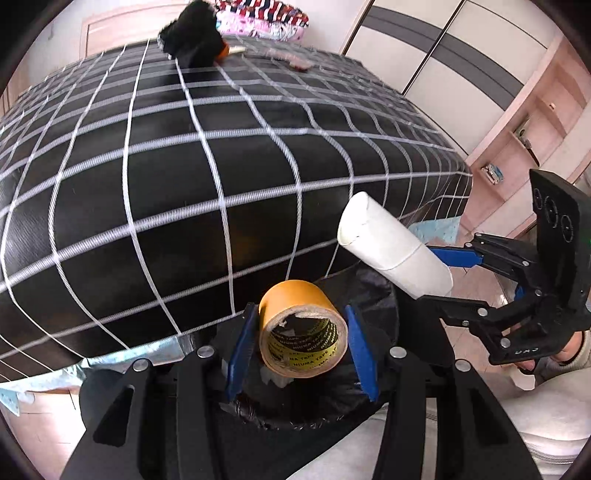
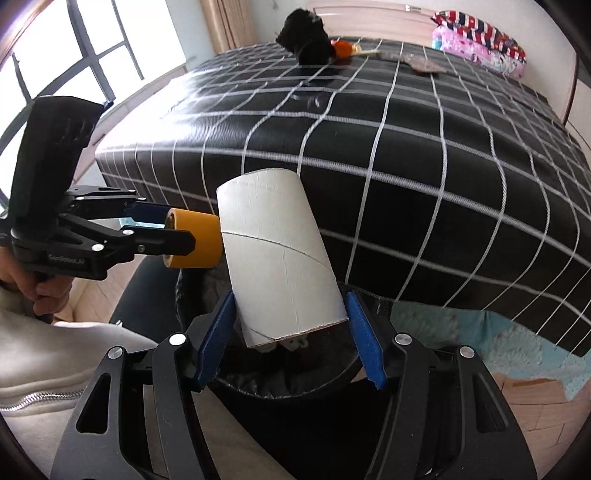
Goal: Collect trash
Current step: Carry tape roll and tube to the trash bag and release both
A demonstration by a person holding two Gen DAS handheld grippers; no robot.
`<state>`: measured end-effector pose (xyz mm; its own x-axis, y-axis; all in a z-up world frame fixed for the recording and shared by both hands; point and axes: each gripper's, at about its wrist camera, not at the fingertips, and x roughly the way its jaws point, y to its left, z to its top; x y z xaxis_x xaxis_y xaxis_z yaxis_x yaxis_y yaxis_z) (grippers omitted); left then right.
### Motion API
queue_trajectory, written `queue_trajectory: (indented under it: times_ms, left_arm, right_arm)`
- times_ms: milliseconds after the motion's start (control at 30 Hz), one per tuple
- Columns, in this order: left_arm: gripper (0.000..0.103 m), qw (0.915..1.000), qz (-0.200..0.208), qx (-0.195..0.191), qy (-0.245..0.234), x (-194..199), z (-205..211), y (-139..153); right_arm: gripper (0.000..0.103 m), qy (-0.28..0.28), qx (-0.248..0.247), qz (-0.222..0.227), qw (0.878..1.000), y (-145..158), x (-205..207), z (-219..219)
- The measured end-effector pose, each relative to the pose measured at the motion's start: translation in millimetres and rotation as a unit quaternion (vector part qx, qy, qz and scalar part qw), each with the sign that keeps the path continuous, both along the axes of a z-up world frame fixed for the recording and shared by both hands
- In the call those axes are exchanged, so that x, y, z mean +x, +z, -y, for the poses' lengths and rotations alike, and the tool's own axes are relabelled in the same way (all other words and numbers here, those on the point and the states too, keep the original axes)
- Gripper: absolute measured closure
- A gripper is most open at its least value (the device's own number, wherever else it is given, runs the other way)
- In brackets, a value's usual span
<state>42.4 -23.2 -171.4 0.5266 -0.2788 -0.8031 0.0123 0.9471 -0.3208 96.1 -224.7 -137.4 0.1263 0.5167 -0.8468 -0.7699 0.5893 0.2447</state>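
While both pieces hang over the black-lined bin (image 2: pixel 280 391), the job comes down to a clean release. The yellow tape roll (image 1: pixel 303 328) sits between the blue pads of the left gripper (image 1: pixel 303 350); in the left wrist view the pads look slightly off its sides, yet in the right wrist view the jaws pinch it, so I judge it loosely clamped. The white cardboard tube (image 2: pixel 277 254) stands tilted in the right gripper (image 2: pixel 291 339), its lower end between pads that seem barely to touch it; whether that hold is firm I cannot tell. Roll and tube are almost touching, just off the near edge of the bed (image 2: pixel 443 184), whose checked cover is well clear of the bin mouth.

To do this well, I would bring each piece squarely above the liner's opening before spreading the jaws, and let go one at a time so the tube does not knock the roll outward. The tube is long and slanted; tipping it end-down should keep it from bridging the rim.

Farther up the bed, near its head edge, lie a black furry thing (image 2: pixel 306 33), an orange item (image 2: pixel 343 48) and folded bedding (image 2: pixel 480 40).
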Motion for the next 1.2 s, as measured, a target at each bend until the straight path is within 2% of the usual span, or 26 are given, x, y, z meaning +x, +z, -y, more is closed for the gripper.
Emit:
queue_trajectory:
  times_ms: [333, 733, 833, 1200]
  left_arm:
    - [0.056, 0.9994, -0.033, -0.012, -0.004, 2, 3, -26]
    - [0.055, 0.9976, -0.066, -0.019, -0.003, 4, 2, -44]
    - [0.048, 0.9975, -0.069, -0.017, -0.001, 4, 2, -44]
    - [0.048, 0.9992, -0.040, -0.001, -0.007, 2, 6, -17]
  right_arm:
    - [0.042, 0.015, -0.019, -0.034, 0.999, -26, -11, -1]
    - [0.040, -0.003, -0.019, -0.052, 0.998, -40, -6, -2]
    - [0.035, -0.008, -0.020, -0.050, 0.999, -40, -3, -7]
    - [0.035, -0.009, -0.009, -0.037, 0.999, -27, 0, -7]
